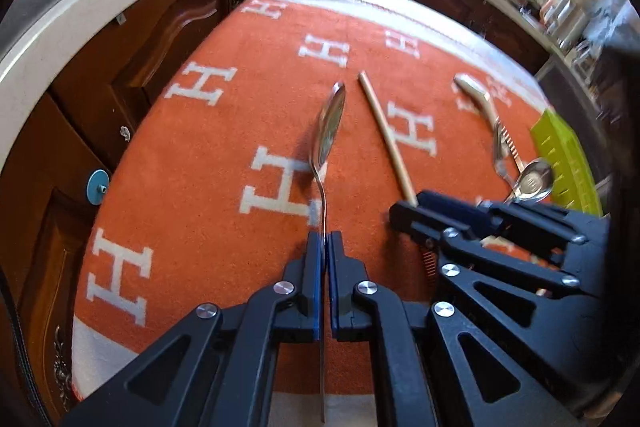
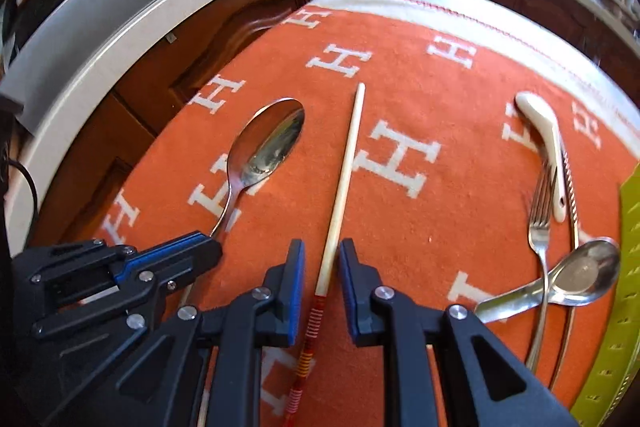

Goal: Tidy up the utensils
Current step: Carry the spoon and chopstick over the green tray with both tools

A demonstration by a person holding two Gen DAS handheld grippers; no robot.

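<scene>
My left gripper [image 1: 326,239] is shut on the handle of a large steel spoon [image 1: 330,123], which points away over the orange cloth; the spoon also shows in the right wrist view [image 2: 266,143], with the left gripper [image 2: 208,247] at its handle. My right gripper [image 2: 322,263] is open, its fingers either side of a wooden chopstick [image 2: 344,179] with a red striped end. The chopstick [image 1: 386,135] and the right gripper [image 1: 404,215] also show in the left wrist view. A fork [image 2: 540,227], a small ladle [image 2: 580,273], a white-handled utensil [image 2: 546,143] and a thin metal piece lie at the right.
The orange cloth with white H letters [image 2: 400,87] covers the table. A lime-green tray [image 2: 624,307] sits at the right edge and also shows in the left wrist view [image 1: 568,163]. Dark wooden cabinets [image 1: 120,67] and a pale counter stand behind and to the left.
</scene>
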